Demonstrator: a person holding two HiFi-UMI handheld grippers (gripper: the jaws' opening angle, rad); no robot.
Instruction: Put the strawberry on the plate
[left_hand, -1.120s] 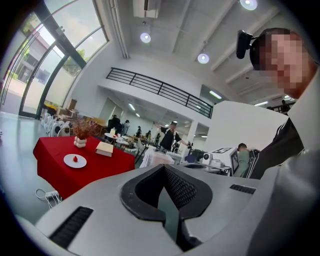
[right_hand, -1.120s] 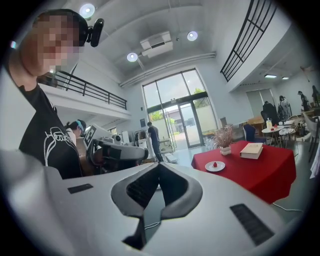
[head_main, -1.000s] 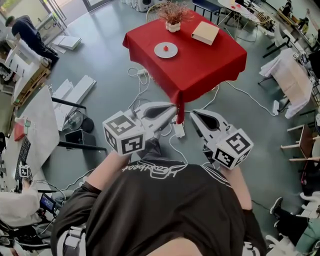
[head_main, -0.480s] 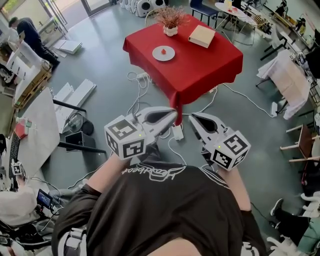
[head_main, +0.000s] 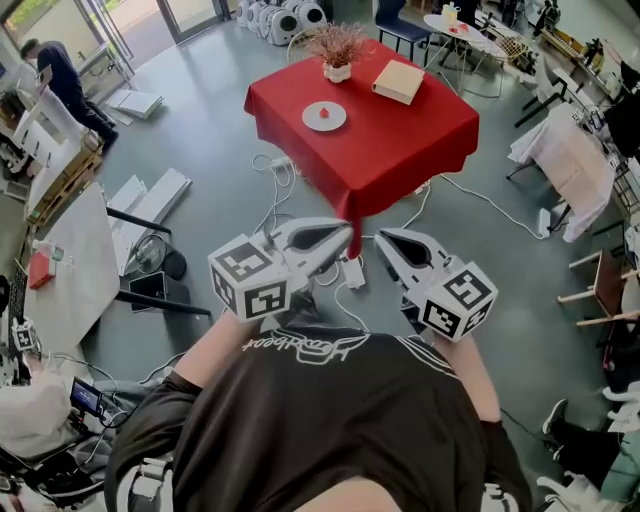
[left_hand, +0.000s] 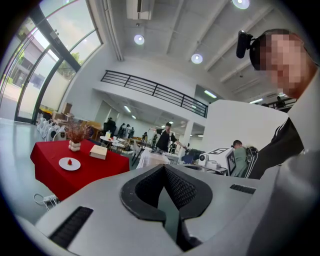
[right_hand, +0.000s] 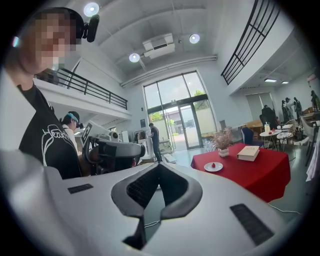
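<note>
my left fingers (left_hand: 183, 188) and right fingers (right_hand: 140, 188) were pressed together, holding nothing. the strawberry (head_main: 324, 113) already sat on the plate (head_main: 335, 121) on the red desk (head_main: 400, 140), which had slipped farther off, so the job looked finished.

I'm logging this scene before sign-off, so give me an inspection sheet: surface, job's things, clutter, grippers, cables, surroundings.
Surface: table under a red cloth, some way ahead of the person.
Job's things: strawberry lies on the white plate.
Clutter: potted dried plant and tan book at the table's far side.
Grippers: left gripper and right gripper each have their jaws together with nothing between, held short of the table.
Cables: white cables and a power strip on the floor by the table.
Surroundings: round table beyond; a bystander at far left.
</note>
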